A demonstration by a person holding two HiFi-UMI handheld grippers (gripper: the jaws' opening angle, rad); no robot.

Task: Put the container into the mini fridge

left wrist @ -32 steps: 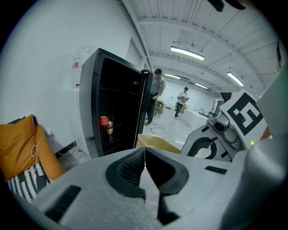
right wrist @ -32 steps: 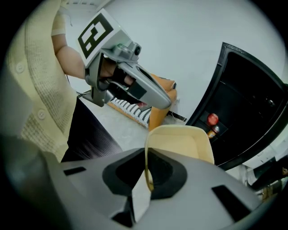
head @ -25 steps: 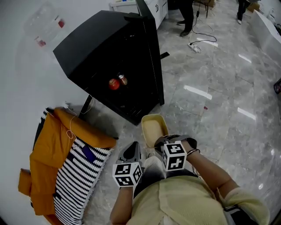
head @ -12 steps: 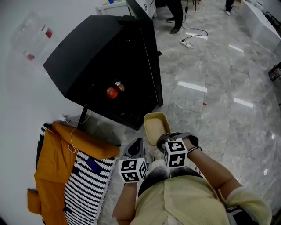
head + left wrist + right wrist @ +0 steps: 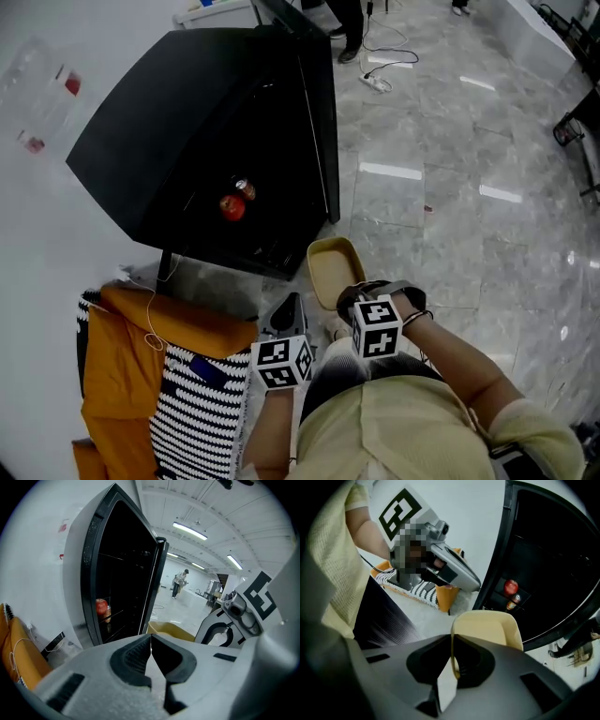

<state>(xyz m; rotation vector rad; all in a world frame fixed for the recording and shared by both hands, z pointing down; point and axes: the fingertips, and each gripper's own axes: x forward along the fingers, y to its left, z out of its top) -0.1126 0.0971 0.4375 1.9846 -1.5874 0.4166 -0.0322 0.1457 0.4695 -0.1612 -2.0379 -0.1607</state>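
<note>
A shallow cream container (image 5: 332, 268) hangs just in front of the open black mini fridge (image 5: 216, 141). My right gripper (image 5: 349, 302) is shut on the container's near rim (image 5: 452, 653); the tray (image 5: 490, 627) juts forward toward the fridge (image 5: 548, 564). My left gripper (image 5: 289, 317) sits beside it, shut with nothing between its jaws (image 5: 151, 651). A red apple (image 5: 232, 207) and a can (image 5: 246, 188) rest on a fridge shelf, also seen as the apple (image 5: 101, 606) and the apple (image 5: 510, 587). The fridge door (image 5: 319, 112) stands open to the right.
An orange garment (image 5: 141, 347) and a black-and-white striped cloth (image 5: 202, 412) lie on the floor at the left. Polished grey tile floor (image 5: 450, 216) spreads to the right. A person's legs (image 5: 352, 19) and a power strip (image 5: 373, 81) are far back. White wall (image 5: 47, 187) at the left.
The view has shifted so the fridge looks nearer and larger. Both grippers and the container keep about the same place just before the fridge opening.
</note>
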